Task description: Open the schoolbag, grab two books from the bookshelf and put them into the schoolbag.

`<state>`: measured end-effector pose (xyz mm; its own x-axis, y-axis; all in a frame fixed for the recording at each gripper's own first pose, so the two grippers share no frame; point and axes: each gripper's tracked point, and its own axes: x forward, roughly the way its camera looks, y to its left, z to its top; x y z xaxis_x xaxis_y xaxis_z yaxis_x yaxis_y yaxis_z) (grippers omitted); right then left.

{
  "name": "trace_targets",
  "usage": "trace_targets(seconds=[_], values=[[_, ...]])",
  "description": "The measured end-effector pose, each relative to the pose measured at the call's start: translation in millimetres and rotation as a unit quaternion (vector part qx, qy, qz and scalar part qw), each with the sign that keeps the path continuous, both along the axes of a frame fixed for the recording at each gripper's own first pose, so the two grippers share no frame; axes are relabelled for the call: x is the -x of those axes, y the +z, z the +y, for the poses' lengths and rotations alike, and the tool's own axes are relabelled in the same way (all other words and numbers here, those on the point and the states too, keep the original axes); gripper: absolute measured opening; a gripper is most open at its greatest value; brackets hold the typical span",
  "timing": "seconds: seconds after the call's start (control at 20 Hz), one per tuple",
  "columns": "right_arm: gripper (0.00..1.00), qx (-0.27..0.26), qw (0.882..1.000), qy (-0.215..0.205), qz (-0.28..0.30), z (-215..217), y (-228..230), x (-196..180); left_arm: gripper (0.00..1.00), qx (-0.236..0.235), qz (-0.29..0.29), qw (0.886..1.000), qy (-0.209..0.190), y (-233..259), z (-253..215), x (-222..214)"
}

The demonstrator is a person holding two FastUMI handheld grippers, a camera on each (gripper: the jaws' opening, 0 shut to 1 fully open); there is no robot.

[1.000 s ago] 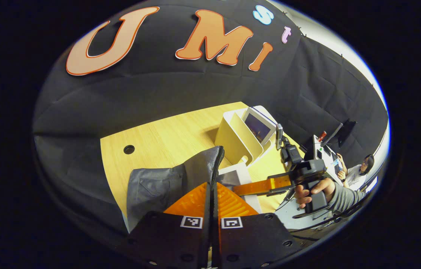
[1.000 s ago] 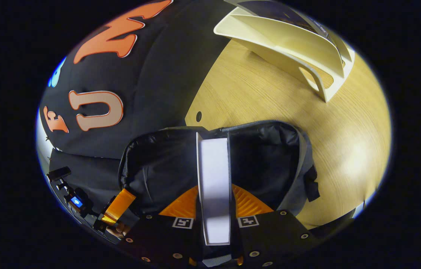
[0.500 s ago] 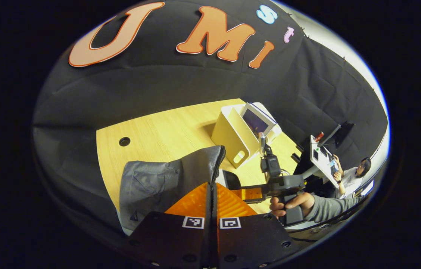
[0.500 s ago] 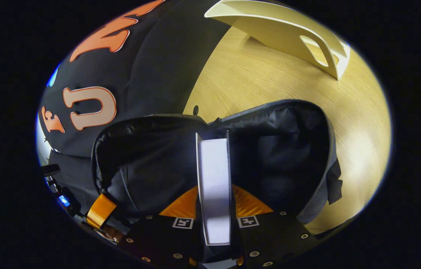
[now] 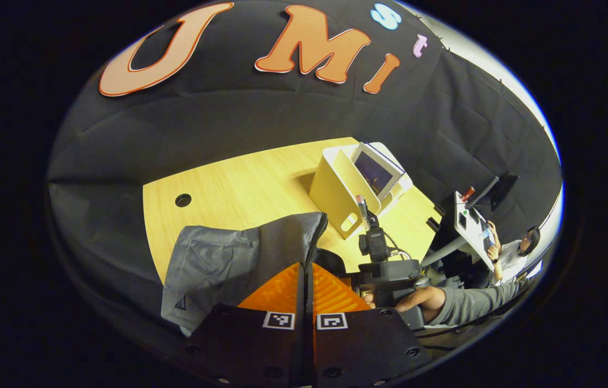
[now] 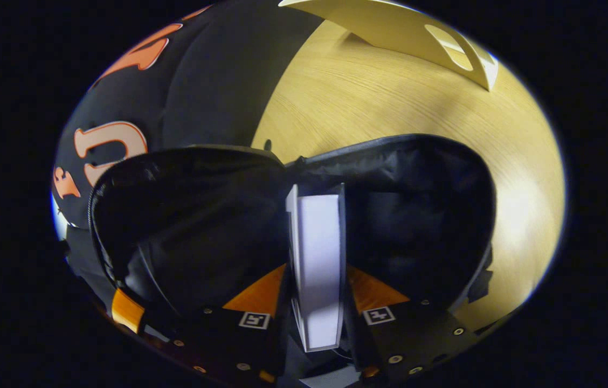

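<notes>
Gripping book [image 6: 317, 264], right gripper [image 6: 316, 280] inside open schoolbag [image 6: 417, 215].

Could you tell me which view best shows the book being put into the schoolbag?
The right gripper view: the book stands edge-on between that gripper's fingers, inside the open schoolbag. The left gripper view has the schoolbag's grey flap in front of it.

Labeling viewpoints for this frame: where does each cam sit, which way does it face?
Left gripper view: rides the left tool, shut on the schoolbag rim, facing across the table toward the bookshelf; the right tool's body and a hand show.
Right gripper view: rides the right tool, looking down into the open schoolbag, holding a book.
Shared: schoolbag, table, bookshelf.
</notes>
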<state>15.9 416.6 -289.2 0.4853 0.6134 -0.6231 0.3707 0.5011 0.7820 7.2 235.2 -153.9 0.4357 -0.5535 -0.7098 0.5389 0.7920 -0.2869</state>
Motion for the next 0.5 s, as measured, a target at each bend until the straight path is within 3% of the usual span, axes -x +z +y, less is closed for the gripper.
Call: trace_targets(seconds=[0.05,0.1,0.2,0.35,0.5], values=[[0.51,0.008,1.000,0.013,0.003,-3,-1,4,0.01,0.000,0.001,1.000,0.003,-1,-2,-1],[0.60,0.017,0.999,0.026,0.008,-8,2,12,0.01,0.001,0.003,1.000,0.004,-2,-4,-2],[0.95,0.036,0.998,0.048,0.015,-19,3,22,0.01,-0.002,0.005,1.000,0.010,-5,-7,-2],[0.99,0.043,0.997,0.070,0.008,-33,17,30,0.01,-0.009,0.006,1.000,0.017,-11,-12,0],[0.99,0.087,0.992,0.092,-0.004,-66,28,38,0.01,-0.016,0.008,1.000,0.024,-15,-15,1]])
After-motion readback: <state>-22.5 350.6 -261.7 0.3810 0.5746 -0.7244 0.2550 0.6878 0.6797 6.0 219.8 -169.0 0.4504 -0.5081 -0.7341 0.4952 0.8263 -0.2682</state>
